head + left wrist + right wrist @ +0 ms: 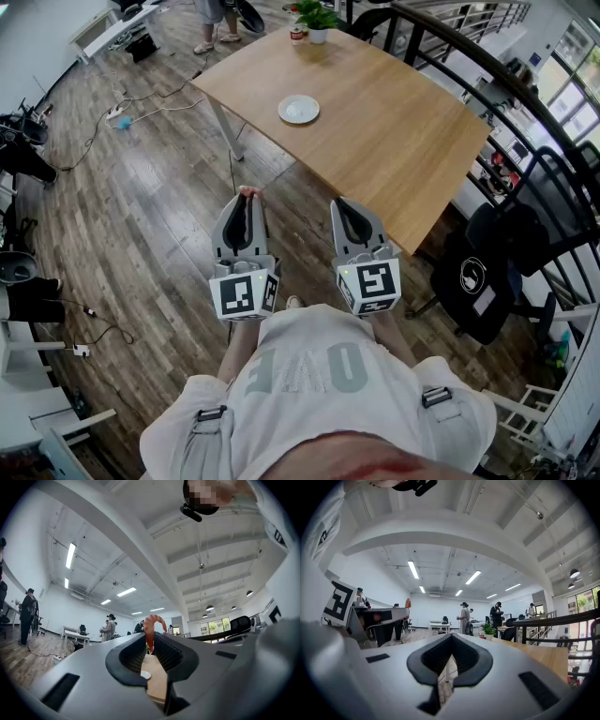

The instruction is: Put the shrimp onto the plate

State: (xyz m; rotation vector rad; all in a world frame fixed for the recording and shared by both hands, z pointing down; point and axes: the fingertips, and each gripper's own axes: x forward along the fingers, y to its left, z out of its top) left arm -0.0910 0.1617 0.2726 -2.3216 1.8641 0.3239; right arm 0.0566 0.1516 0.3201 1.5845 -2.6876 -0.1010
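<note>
The curved shrimp (149,629) was orange-pink, the round plate (298,109) plain white, the wooden table (394,141) light brown, faintly grained.

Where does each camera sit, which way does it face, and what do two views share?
Head view: on the person's head, facing steeply down at the table, plate and floor; shows their shirt, left gripper and right gripper.
Left gripper view: on the left gripper, facing along its jaws, shut on the shrimp; shirt shows top right.
Right gripper view: on the right gripper, facing along its shut, empty jaws; left gripper shows at left.
Shared: head and left gripper views both show the plate.
</note>
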